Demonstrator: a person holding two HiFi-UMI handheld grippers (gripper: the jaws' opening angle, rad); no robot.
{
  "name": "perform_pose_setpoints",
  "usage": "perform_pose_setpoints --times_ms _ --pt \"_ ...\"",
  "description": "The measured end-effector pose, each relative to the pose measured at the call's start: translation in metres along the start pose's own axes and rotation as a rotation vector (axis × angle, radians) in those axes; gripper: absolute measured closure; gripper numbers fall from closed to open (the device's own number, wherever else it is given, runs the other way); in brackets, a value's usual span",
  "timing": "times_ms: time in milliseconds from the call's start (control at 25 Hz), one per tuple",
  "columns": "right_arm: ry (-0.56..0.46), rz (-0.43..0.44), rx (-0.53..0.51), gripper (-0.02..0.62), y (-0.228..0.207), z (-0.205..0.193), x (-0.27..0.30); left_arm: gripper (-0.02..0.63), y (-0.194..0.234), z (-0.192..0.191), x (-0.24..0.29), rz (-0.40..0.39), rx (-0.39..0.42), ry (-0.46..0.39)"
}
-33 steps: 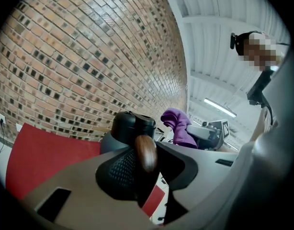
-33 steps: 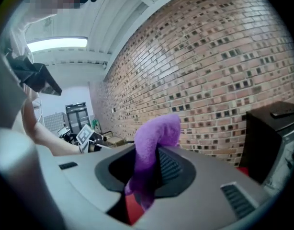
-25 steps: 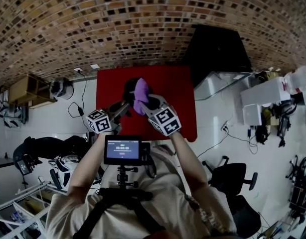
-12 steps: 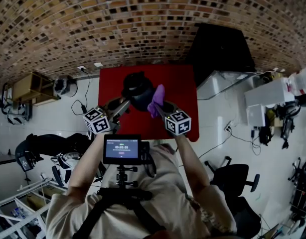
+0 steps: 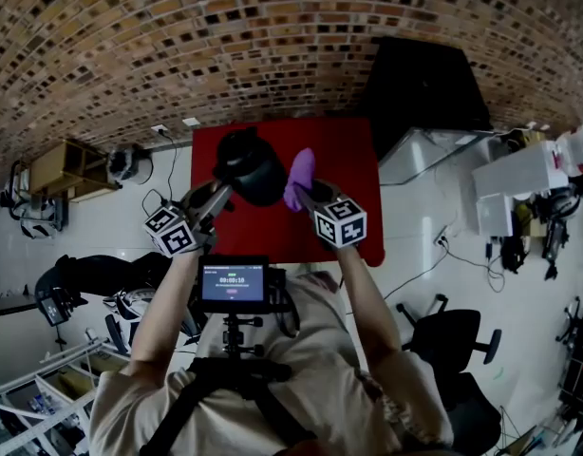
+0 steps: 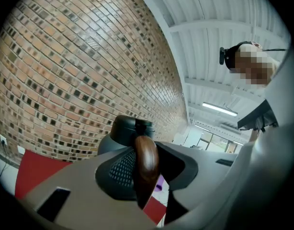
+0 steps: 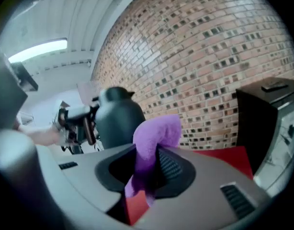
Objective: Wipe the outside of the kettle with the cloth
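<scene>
A dark grey kettle with a brown wooden handle hangs above the red table. My left gripper is shut on that handle and holds the kettle up. The handle fills the gap between the jaws in the left gripper view. My right gripper is shut on a purple cloth, just right of the kettle. In the right gripper view the cloth bulges up out of the jaws, with the kettle close behind on the left. Whether cloth and kettle touch is unclear.
A brick wall stands behind the table. A black cabinet sits at the table's right, with white desks beyond. A camera screen on a chest rig is below the grippers. Office chairs stand on the right floor.
The kettle has risen and shifted left with my left gripper. My right gripper came off the kettle's top, moved right and down with the cloth, and rolled.
</scene>
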State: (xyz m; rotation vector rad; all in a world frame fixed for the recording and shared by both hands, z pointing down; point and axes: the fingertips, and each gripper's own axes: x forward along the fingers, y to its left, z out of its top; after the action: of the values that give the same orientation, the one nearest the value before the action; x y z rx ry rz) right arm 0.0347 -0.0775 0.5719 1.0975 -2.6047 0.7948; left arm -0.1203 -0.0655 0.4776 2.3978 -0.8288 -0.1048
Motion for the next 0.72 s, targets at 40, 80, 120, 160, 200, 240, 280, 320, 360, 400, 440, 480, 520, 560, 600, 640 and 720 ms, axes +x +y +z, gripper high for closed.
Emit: perform_pose_setpoints --times_ms 40,80,120,160,200,240,280,320,360,400,440,480,520,560,600,640,720 --pt "-0.04 0.026 -0.019 0.483 0.014 0.026 -0.008 0.489 0.0 -0.001 0.0 0.009 0.012 0.008" --pt "-0.074 0.06 -0.048 0.483 0.032 0.05 -0.015 0.489 0.001 -0.003 -0.001 0.016 0.02 0.014" --pt "-0.098 0.097 -0.085 0.483 0.052 0.069 -0.02 0.489 0.001 -0.005 0.0 0.021 0.022 0.017" --pt "-0.108 0.134 -0.126 0.483 0.071 0.082 -0.021 0.489 0.001 -0.007 0.0 0.024 0.015 0.015" --pt "-0.101 0.165 -0.166 0.483 0.088 0.088 -0.018 0.489 0.001 -0.008 0.001 0.024 0.002 0.009" --pt "-0.082 0.186 -0.204 0.483 0.102 0.086 -0.013 0.489 0.001 -0.01 0.001 0.023 -0.016 0.0" --pt "-0.058 0.193 -0.238 0.482 0.112 0.079 -0.006 0.489 0.001 -0.01 0.002 0.021 -0.034 -0.01" --pt "-0.04 0.186 -0.269 0.483 0.117 0.07 0.001 0.489 0.0 -0.009 0.002 0.018 -0.05 -0.021" --pt "-0.036 0.173 -0.29 0.482 0.119 0.063 0.005 0.489 -0.001 -0.008 0.002 0.016 -0.063 -0.032" --pt "-0.044 0.159 -0.299 0.482 0.118 0.057 0.006 0.489 -0.002 -0.006 0.003 0.015 -0.071 -0.04" --pt "-0.054 0.144 -0.298 0.483 0.115 0.054 0.004 0.489 -0.003 -0.003 0.003 0.014 -0.074 -0.047" --pt "-0.061 0.127 -0.29 0.483 0.11 0.05 0.002 0.488 -0.003 0.0 0.002 0.014 -0.074 -0.054" --pt "-0.06 0.108 -0.276 0.483 0.103 0.045 0.0 0.488 -0.004 0.003 0.0 0.012 -0.073 -0.062" --pt "-0.052 0.089 -0.256 0.483 0.093 0.038 0.0 0.488 -0.005 0.008 -0.002 0.008 -0.072 -0.072" --pt "-0.038 0.072 -0.231 0.483 0.082 0.029 0.0 0.488 -0.006 0.012 -0.004 0.002 -0.068 -0.081" --pt "-0.022 0.06 -0.203 0.483 0.071 0.019 0.0 0.488 -0.009 0.017 -0.006 -0.006 -0.059 -0.087" --pt "0.012 0.047 -0.151 0.483 0.05 -0.001 0.003 0.488 -0.017 0.025 -0.006 -0.024 -0.014 -0.084"
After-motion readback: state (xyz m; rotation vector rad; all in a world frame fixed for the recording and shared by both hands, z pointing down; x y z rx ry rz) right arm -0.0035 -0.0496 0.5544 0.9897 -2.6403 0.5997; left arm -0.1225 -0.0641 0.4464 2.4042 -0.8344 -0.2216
